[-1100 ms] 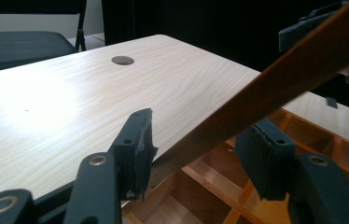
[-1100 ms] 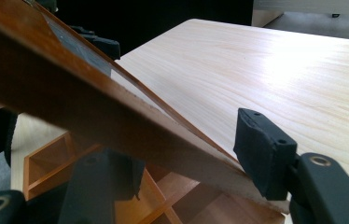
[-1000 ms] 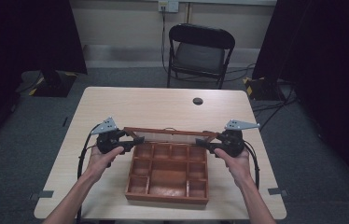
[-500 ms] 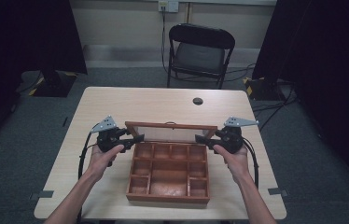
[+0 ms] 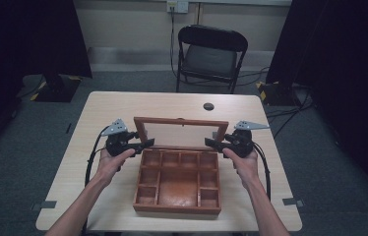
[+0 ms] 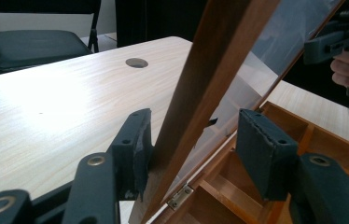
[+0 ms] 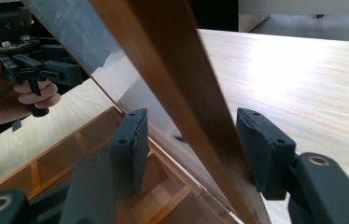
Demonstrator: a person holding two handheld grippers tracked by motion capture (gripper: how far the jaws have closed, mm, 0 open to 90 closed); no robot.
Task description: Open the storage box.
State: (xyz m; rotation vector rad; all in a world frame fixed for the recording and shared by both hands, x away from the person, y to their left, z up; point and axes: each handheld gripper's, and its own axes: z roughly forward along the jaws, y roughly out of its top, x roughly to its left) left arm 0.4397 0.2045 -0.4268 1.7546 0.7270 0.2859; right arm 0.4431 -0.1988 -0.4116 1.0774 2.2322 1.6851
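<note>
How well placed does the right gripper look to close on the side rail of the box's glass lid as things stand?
Probably well placed. The right gripper has its jaws open on either side of the lid's wooden side rail, with nothing between pads and wood. The lid stands raised on its hinges above the box.

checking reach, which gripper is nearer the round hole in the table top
Right. The right gripper sits just below and right of the hole; the left gripper is beyond the lid's other side.

Light wooden table (image 5: pixel 103 105), open compartment box (image 5: pixel 178 183) on it
</note>
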